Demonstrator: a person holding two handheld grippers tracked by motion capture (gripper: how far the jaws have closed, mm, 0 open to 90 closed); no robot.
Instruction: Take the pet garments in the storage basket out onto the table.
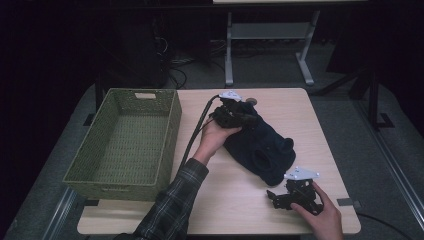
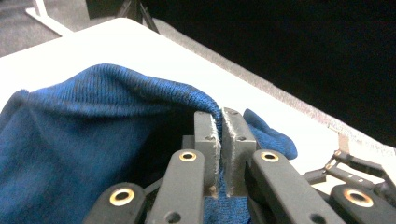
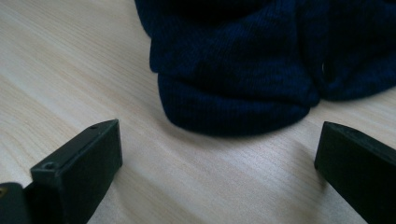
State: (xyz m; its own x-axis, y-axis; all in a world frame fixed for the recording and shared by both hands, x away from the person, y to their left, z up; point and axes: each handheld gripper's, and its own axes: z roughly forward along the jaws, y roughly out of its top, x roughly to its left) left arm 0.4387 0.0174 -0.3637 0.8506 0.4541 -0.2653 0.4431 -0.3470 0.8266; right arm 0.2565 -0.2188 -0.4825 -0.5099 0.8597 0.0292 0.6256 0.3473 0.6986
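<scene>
A dark blue knitted garment (image 1: 262,145) lies crumpled on the light wooden table (image 1: 310,115). My left gripper (image 1: 246,116) is at the garment's far end, shut on a fold of the blue knit (image 2: 140,93); in the left gripper view the jaws stand pressed together with cloth pinched at their tips (image 2: 220,116). My right gripper (image 1: 272,196) rests near the table's front right, just short of the garment's near edge (image 3: 233,107). It is open, its jaws wide apart with bare table between them (image 3: 217,163).
A green woven basket (image 1: 170,130) stands on the left of the table, nothing inside it. A small round object (image 1: 251,101) lies near the far edge behind the garment. A table frame (image 1: 270,35) stands on the floor beyond.
</scene>
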